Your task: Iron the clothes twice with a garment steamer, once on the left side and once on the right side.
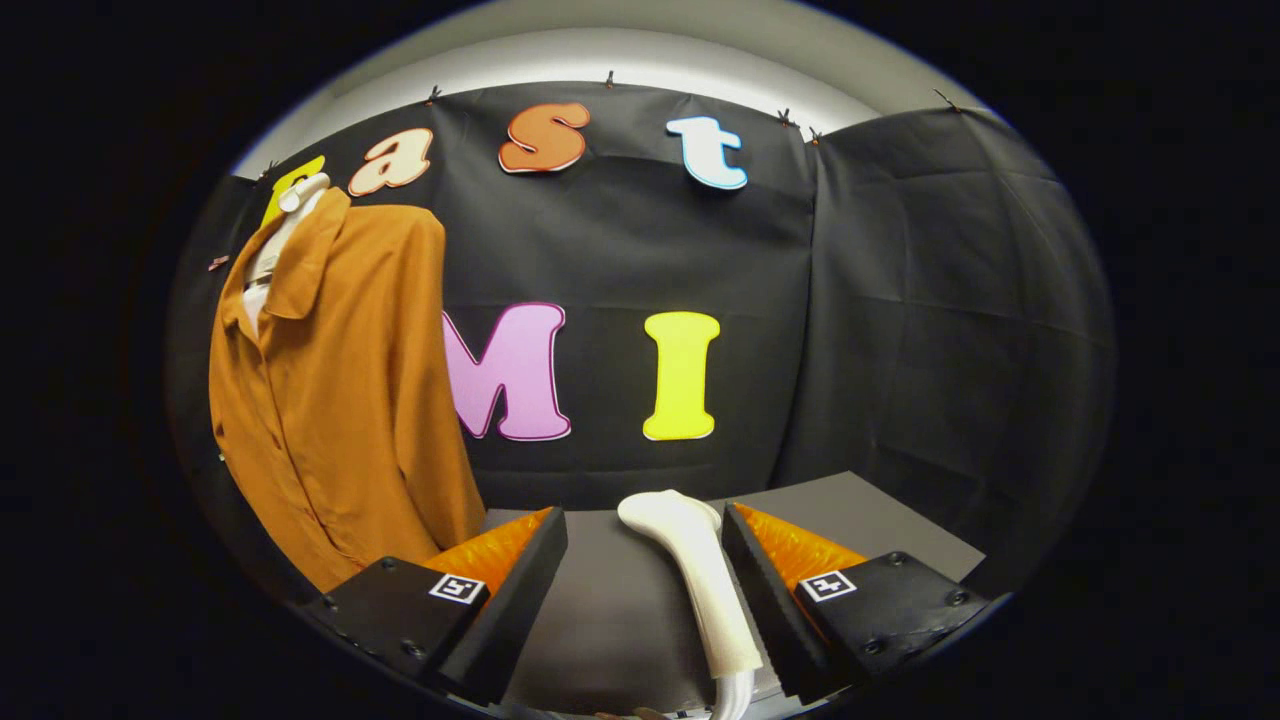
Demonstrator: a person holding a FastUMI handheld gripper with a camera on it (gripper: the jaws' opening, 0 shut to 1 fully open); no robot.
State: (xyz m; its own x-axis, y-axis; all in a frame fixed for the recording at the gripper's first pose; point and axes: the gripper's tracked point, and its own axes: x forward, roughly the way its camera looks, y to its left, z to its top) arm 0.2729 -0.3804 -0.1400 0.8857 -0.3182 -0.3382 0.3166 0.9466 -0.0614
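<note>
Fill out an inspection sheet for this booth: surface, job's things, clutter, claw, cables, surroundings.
Surface: grey table, bare patch showing between the fingers.
Job's things: white steamer lies on the table between the fingers, close against the right one, head pointing away. Orange shirt hangs on a white hanger, beyond the left finger.
Clutter: nothing seen.
Claw: claw open, fingers either side of the steamer; whether the right finger touches it cannot be told.
Cables: a white cord or hose leaves the steamer's near end; nothing else seen.
Surroundings: black cloth wall behind the table, pinned along its top.
</note>
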